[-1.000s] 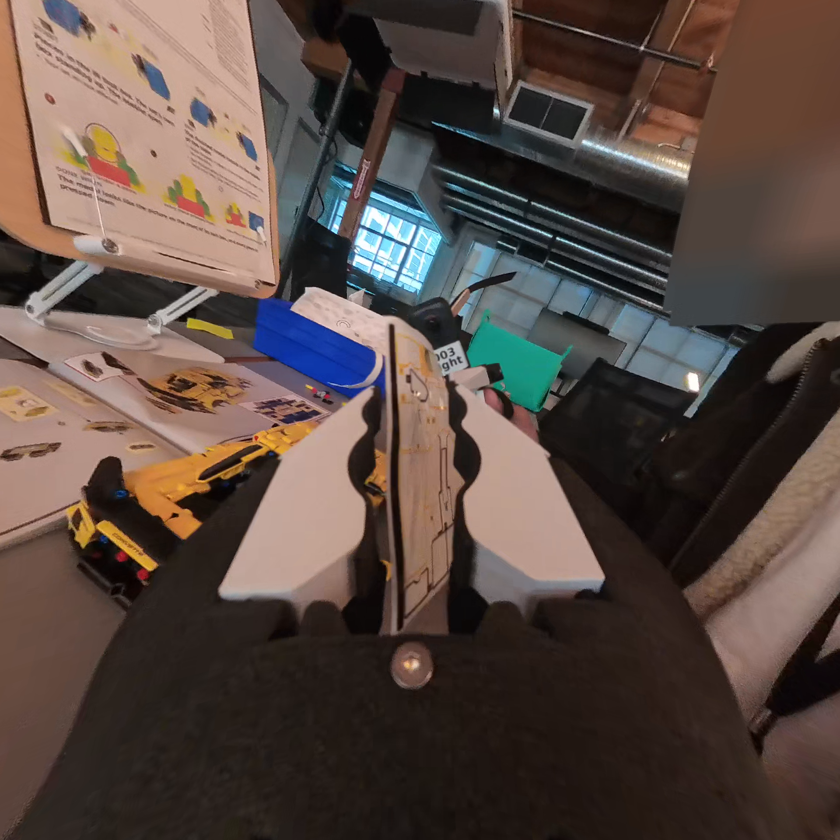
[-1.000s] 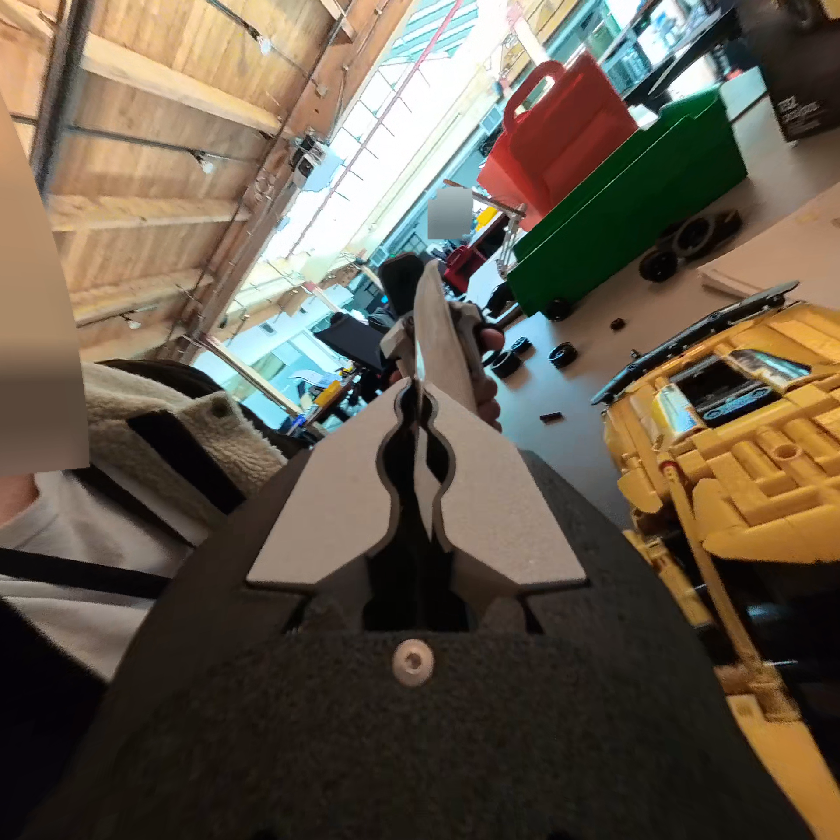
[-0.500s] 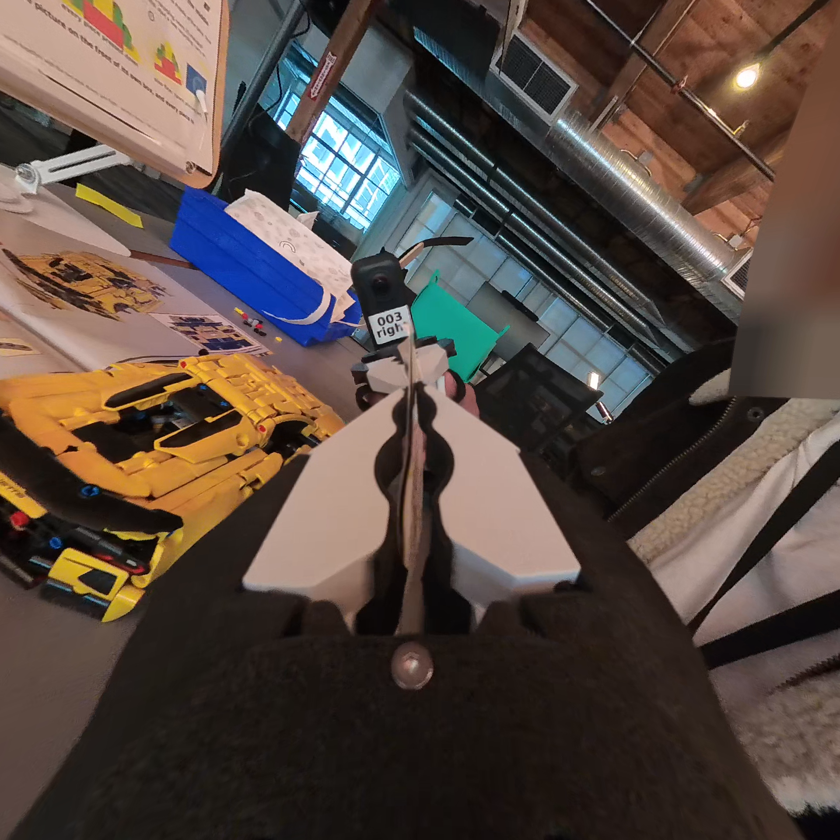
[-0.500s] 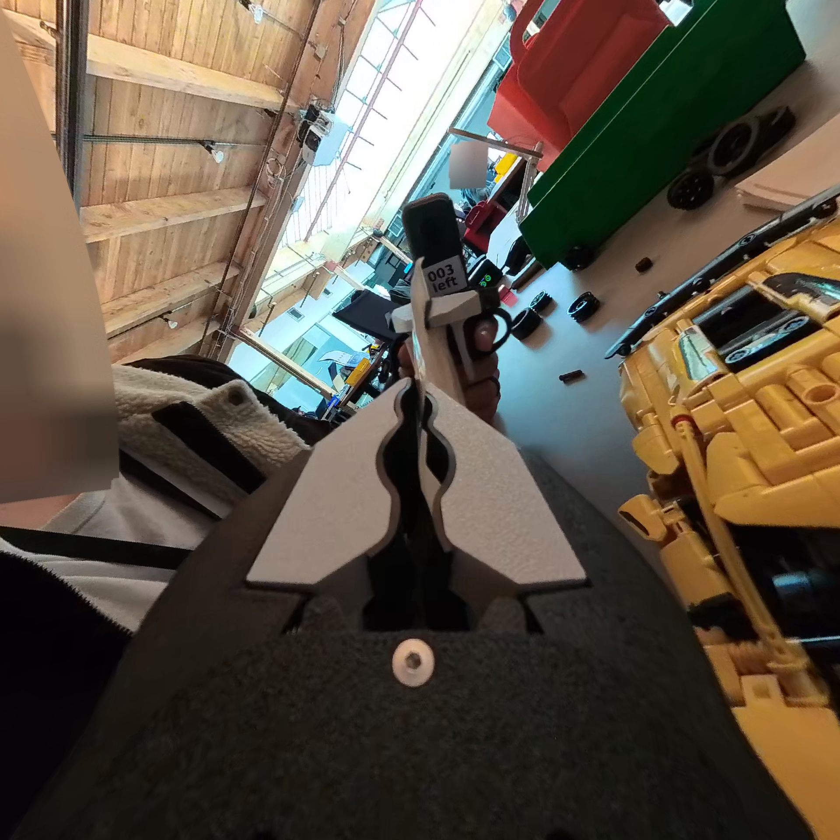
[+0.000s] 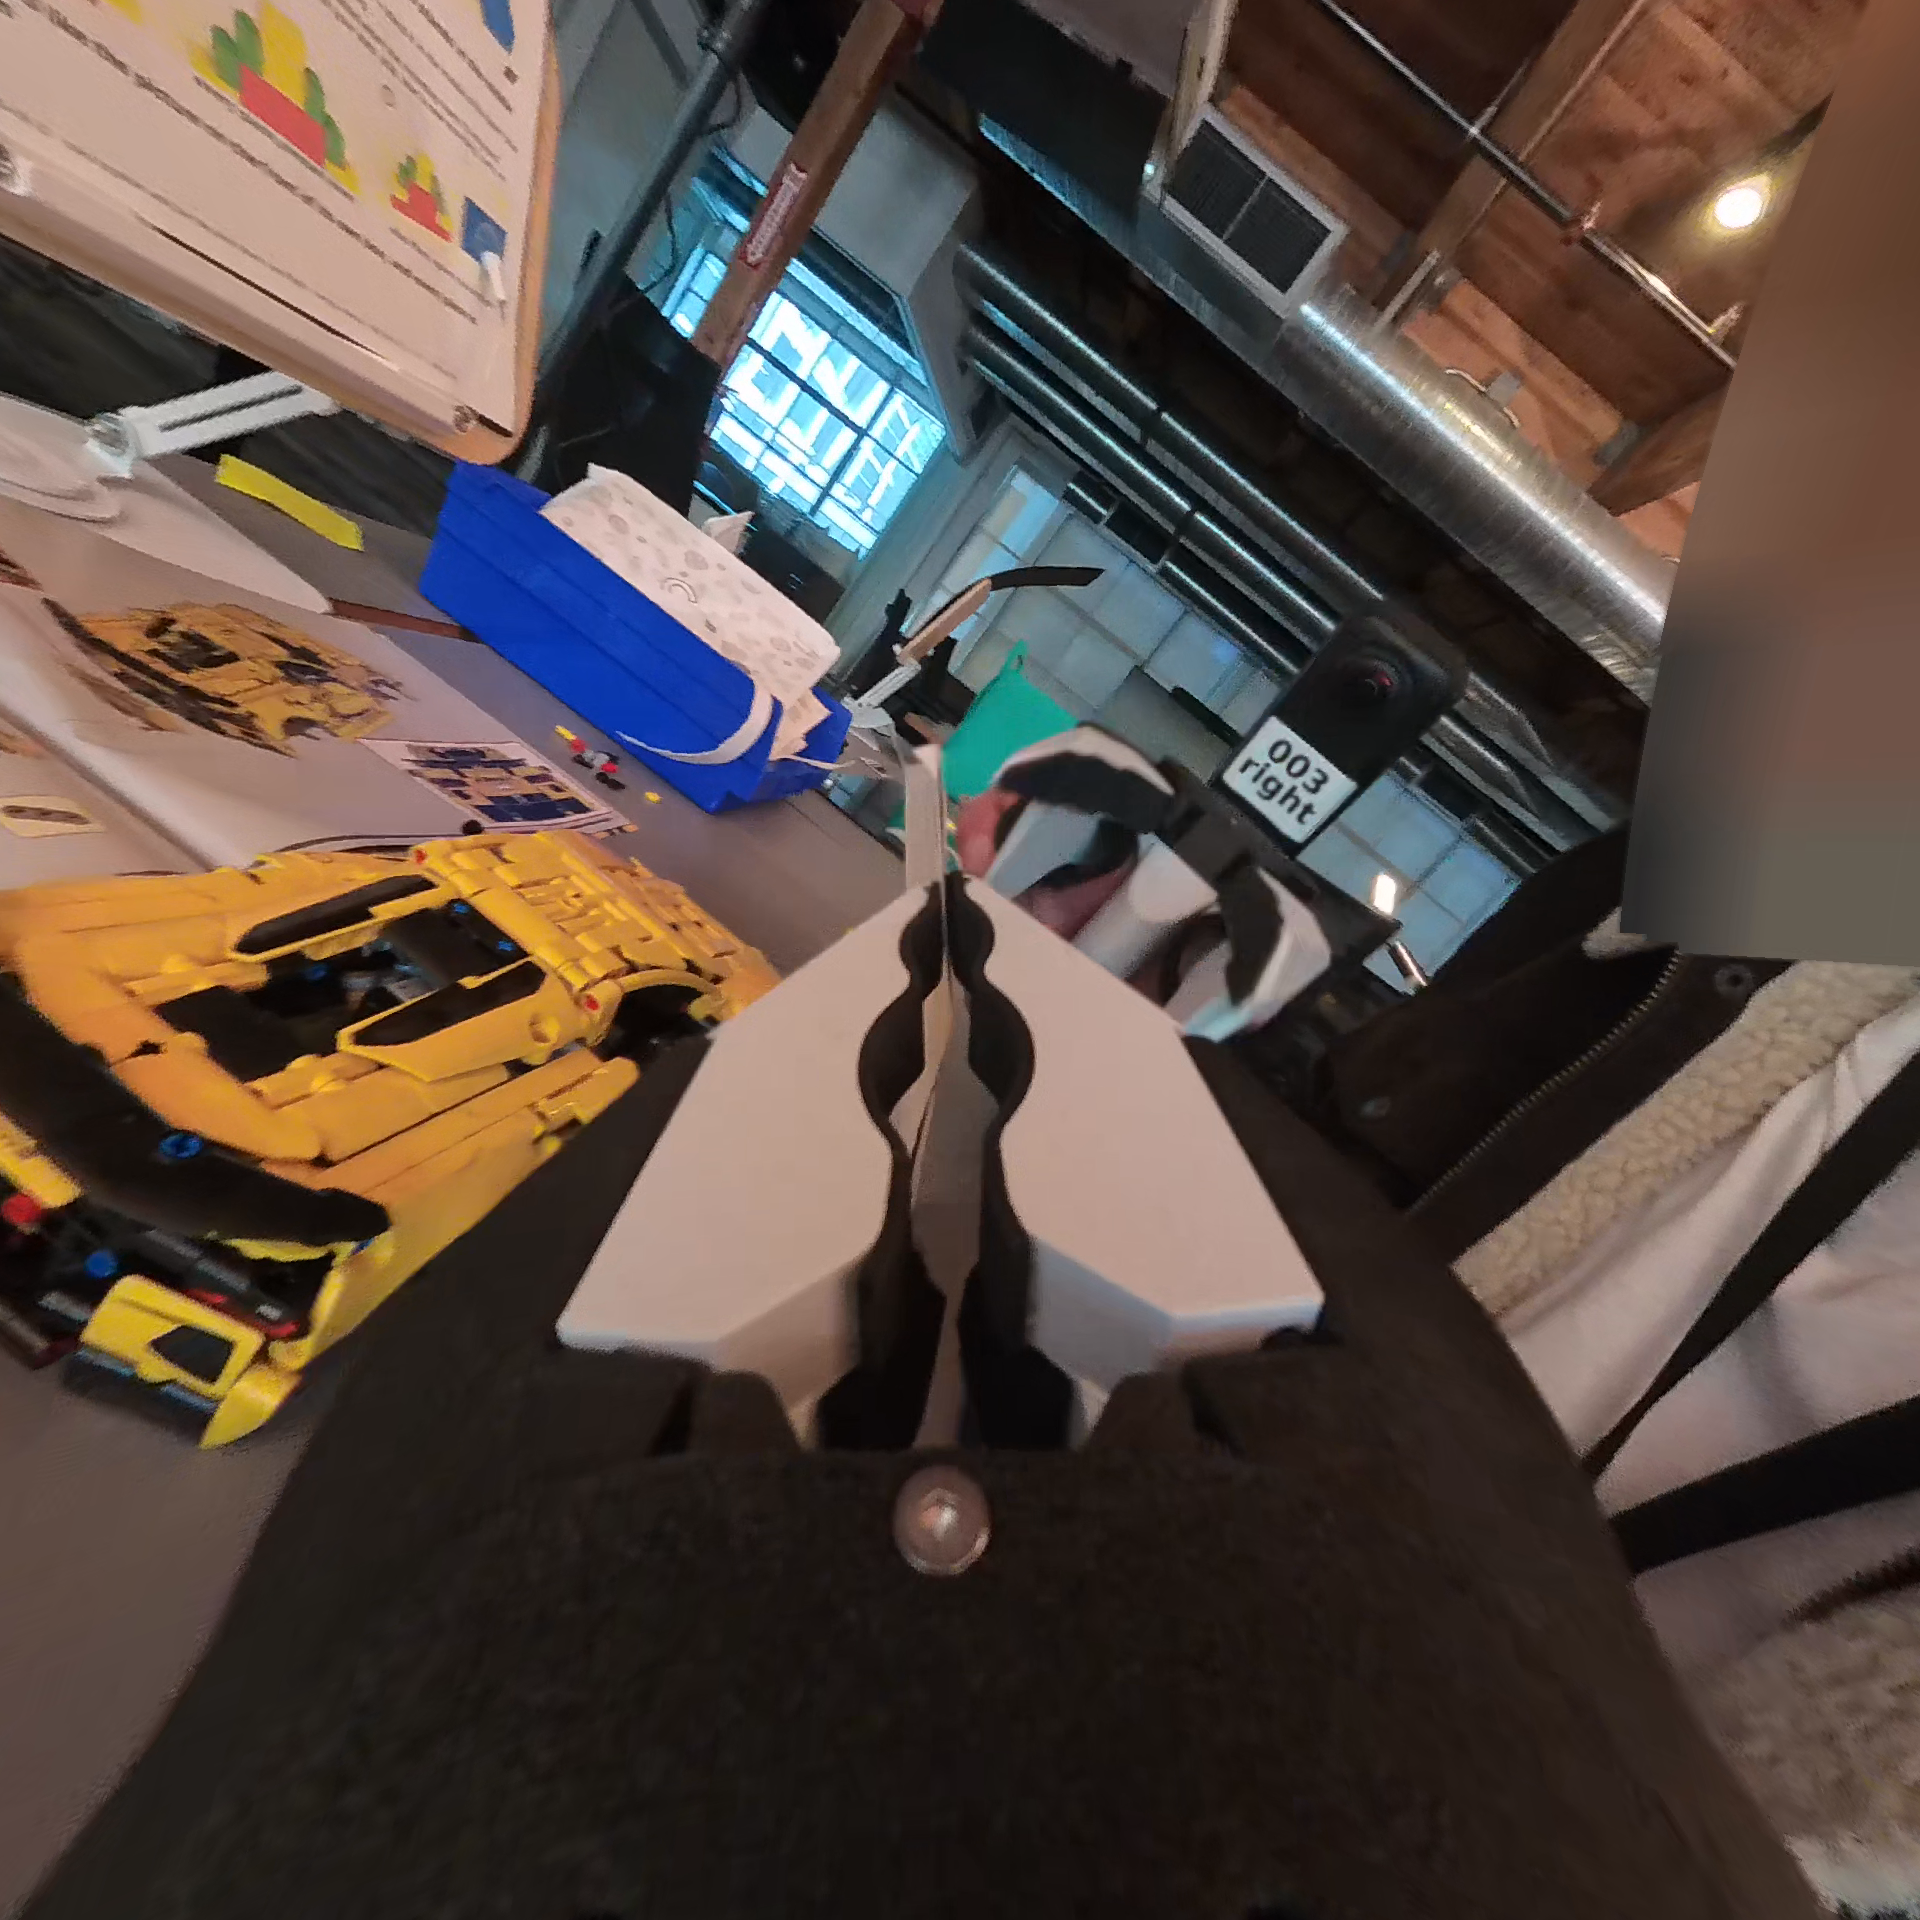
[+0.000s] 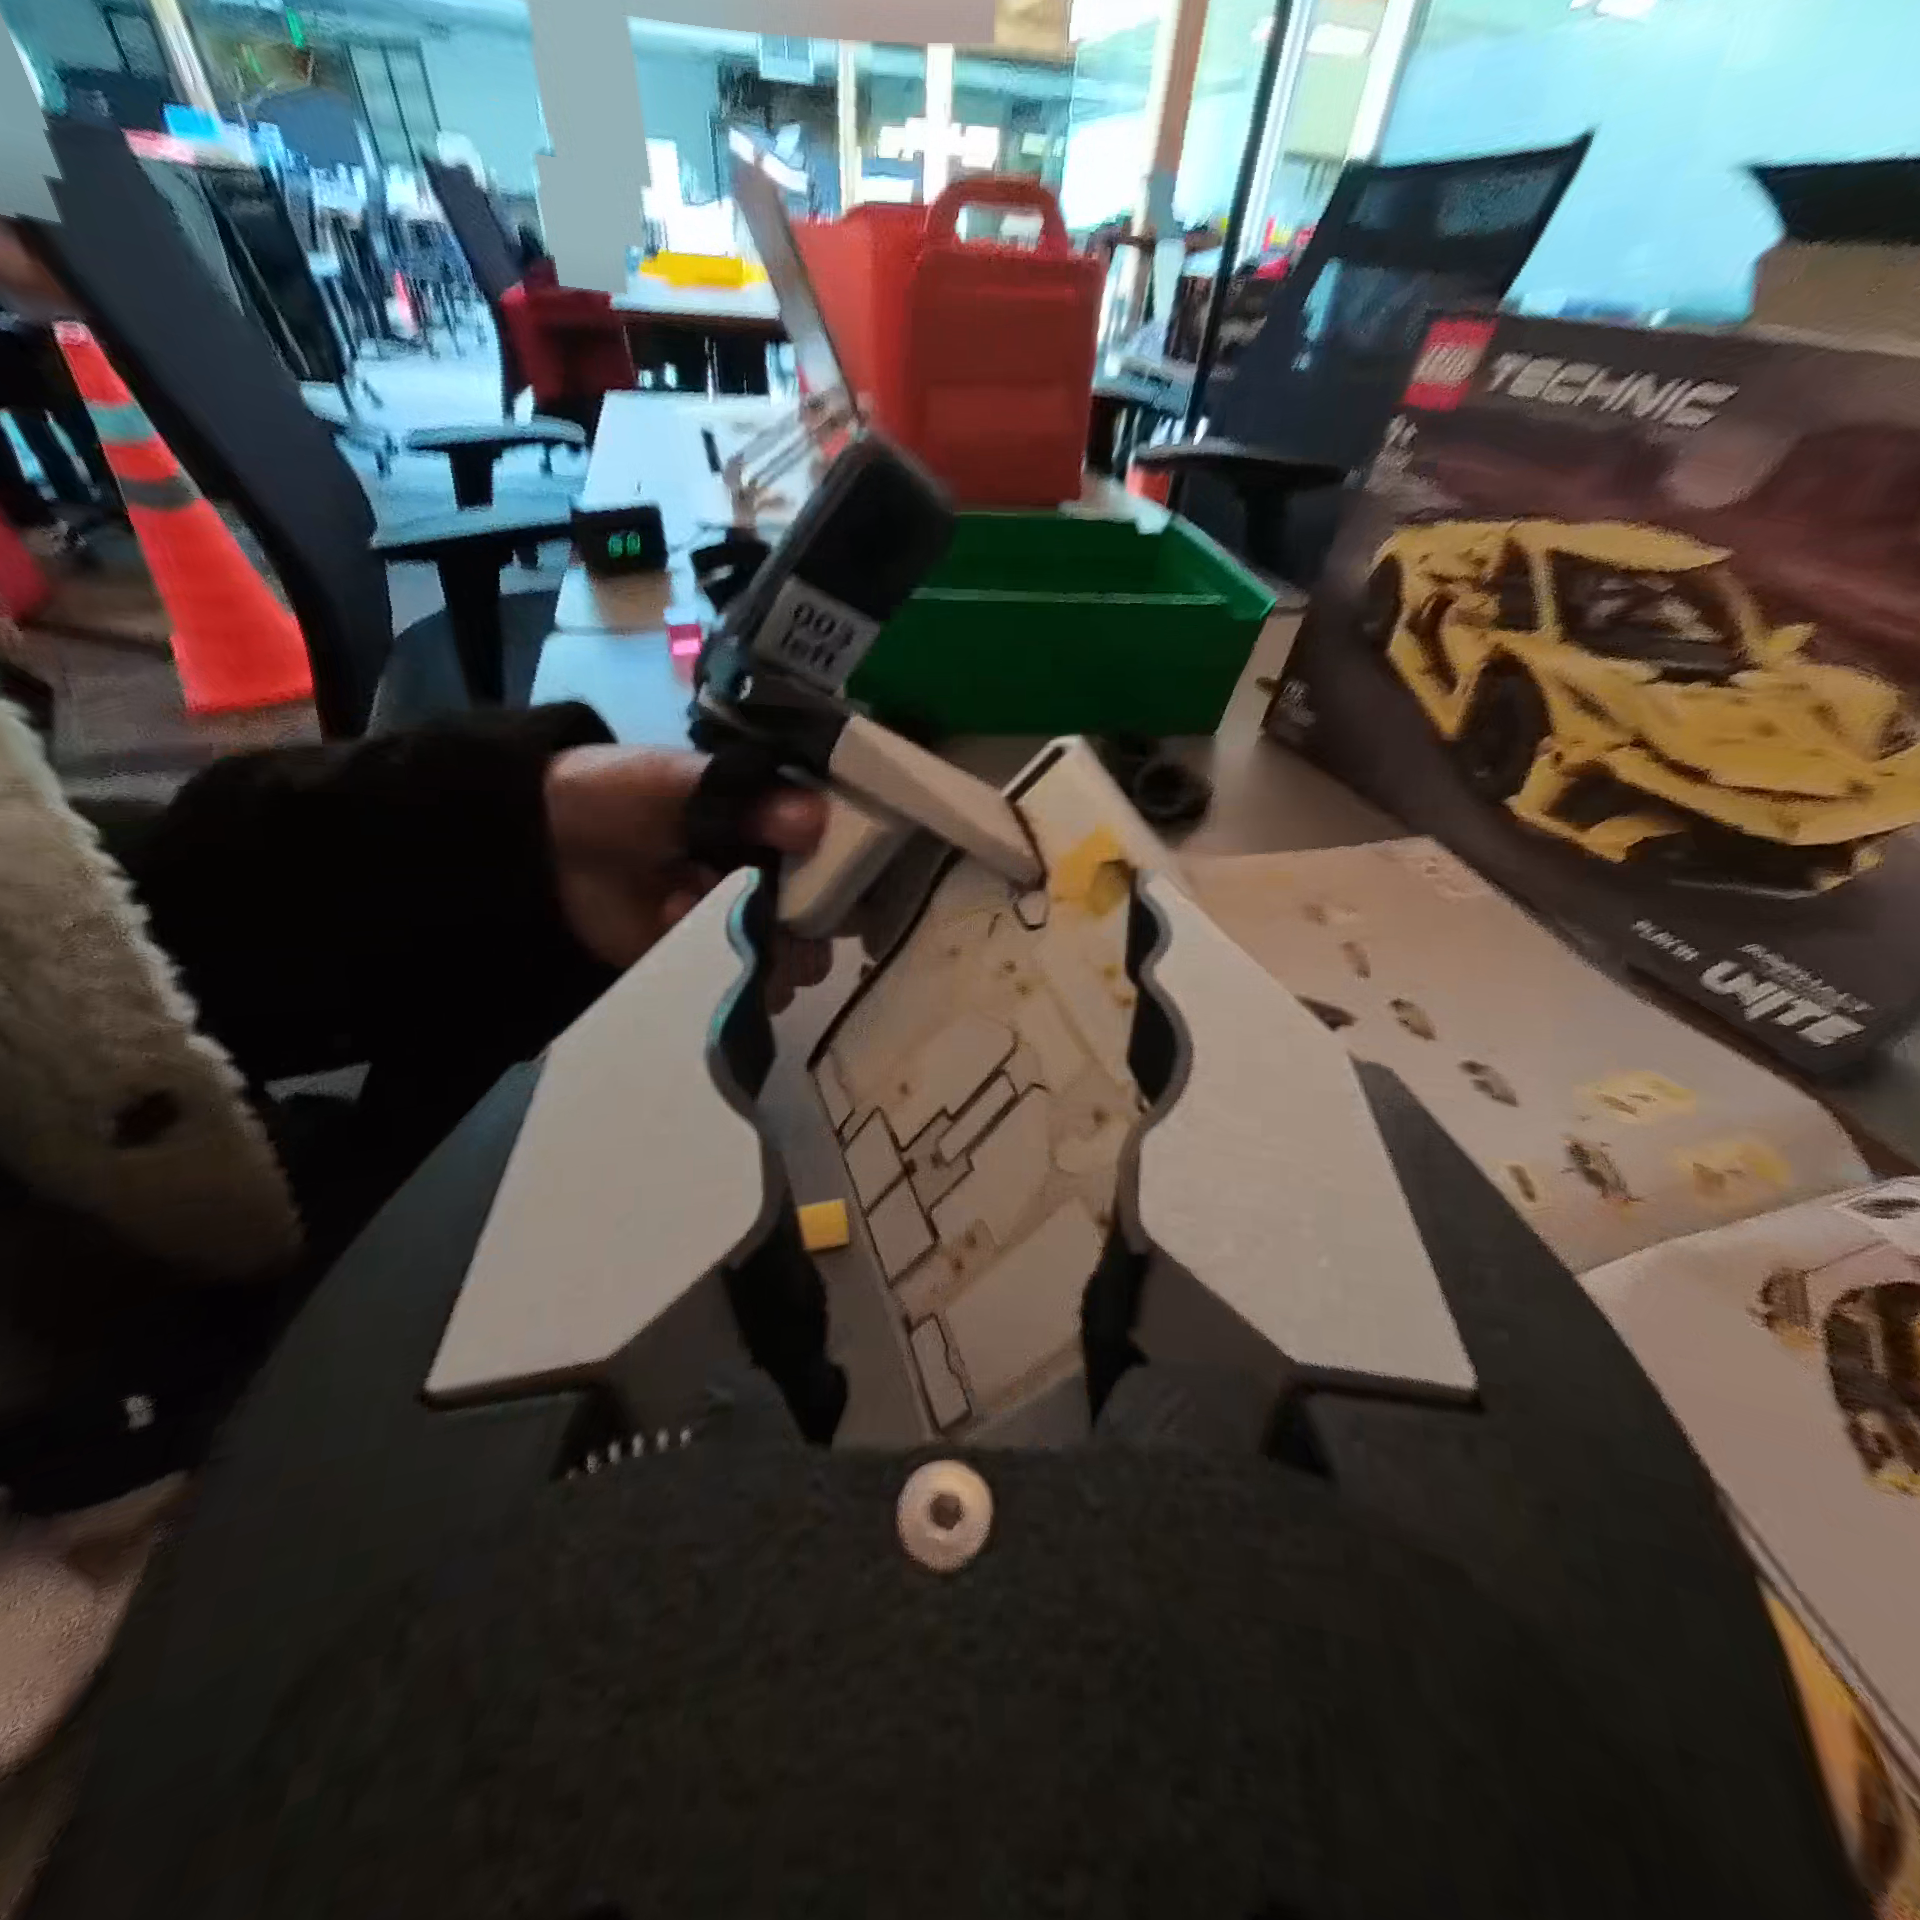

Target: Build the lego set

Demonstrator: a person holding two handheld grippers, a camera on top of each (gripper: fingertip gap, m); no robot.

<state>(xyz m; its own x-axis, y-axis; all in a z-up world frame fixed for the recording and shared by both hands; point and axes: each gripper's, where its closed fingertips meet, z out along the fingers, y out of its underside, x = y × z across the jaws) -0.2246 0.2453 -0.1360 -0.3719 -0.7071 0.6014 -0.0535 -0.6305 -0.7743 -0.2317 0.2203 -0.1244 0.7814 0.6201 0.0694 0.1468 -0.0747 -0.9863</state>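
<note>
Grey table (image 5: 790,883) | L hand-held gripper (image 5: 940,904) clamps sticker sheet (image 6: 987,1122) | R hand-held gripper (image 6: 945,914) agape round sheet

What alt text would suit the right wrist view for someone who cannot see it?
An open two-finger right gripper frames a pale sticker sheet pinched by the left gripper in a person's hand. Behind sit a green plastic bin and a dark cardboard box picturing a yellow car.
</note>
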